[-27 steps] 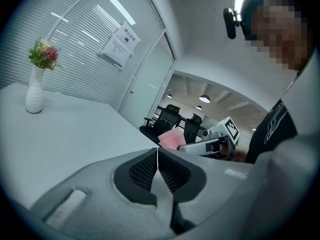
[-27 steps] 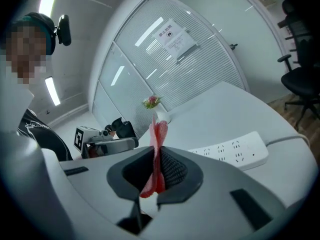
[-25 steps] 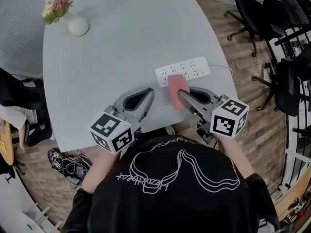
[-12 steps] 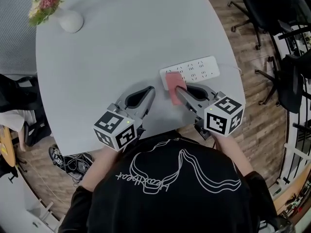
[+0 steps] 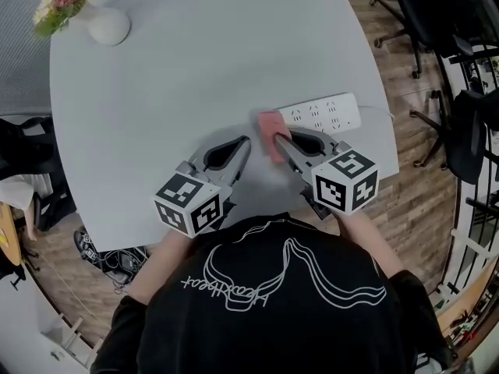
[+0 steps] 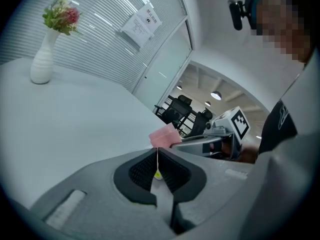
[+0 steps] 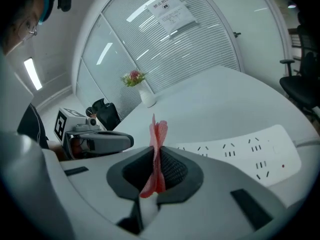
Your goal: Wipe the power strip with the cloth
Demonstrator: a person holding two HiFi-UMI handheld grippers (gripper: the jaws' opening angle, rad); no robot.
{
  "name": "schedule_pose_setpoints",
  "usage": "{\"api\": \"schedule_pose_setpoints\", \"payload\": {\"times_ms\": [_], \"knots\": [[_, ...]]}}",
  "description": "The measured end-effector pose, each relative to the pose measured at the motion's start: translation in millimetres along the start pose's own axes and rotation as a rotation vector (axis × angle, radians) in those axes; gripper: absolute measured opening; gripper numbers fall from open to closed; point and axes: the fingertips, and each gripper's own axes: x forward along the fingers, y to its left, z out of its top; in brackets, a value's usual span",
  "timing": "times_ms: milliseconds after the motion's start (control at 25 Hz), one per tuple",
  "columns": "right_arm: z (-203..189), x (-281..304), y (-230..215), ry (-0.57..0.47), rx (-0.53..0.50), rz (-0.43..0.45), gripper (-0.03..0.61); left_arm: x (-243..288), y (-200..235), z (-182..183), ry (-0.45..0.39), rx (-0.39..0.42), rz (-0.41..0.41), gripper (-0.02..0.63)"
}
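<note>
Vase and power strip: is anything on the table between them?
Nothing. In the head view the grey table is bare from the vase to the power strip; the pink cloth is at the strip's left end.

A pale grey rounded table (image 5: pixel 179 92) is filling most of the frame. A white vase (image 5: pixel 107 26) is standing at its upper left. A white power strip (image 5: pixel 323 114) is lying flat at centre right, with what seems to be its cord (image 5: pixel 380 109) trailing rightward.

Right tongs (image 5: pixel 280 139) hold cloth (image 5: pixel 269 122) against power strip (image 5: pixel 326 113).
</note>
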Motion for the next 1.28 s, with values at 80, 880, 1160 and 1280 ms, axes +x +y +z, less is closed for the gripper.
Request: {"api": "schedule_pose_setpoints", "payload": {"times_ms": [80, 880, 1160, 1280], "knots": [[0.2, 3.8, -2.8, 0.007, -0.017, -0.018, 0.037, 2.0, 2.9, -3.2, 0.009, -0.008, -0.002, 0.017], [-12.2, 21.6, -20.5, 0.120, -0.192, -0.158, 0.038, 16.3, 18.4, -28.9, 0.076, -0.043, 0.013, 0.017], [-13.7, 20.4, -23.0, 0.129, -0.190, -0.180, 0.038, 13.3, 20.5, -27.3, 0.077, -0.051, 0.016, 0.017], [-12.9, 19.9, -25.5, 0.129, -0.191, -0.186, 0.038, 11.8, 21.7, -27.5, 0.076, -0.052, 0.023, 0.017]]}}
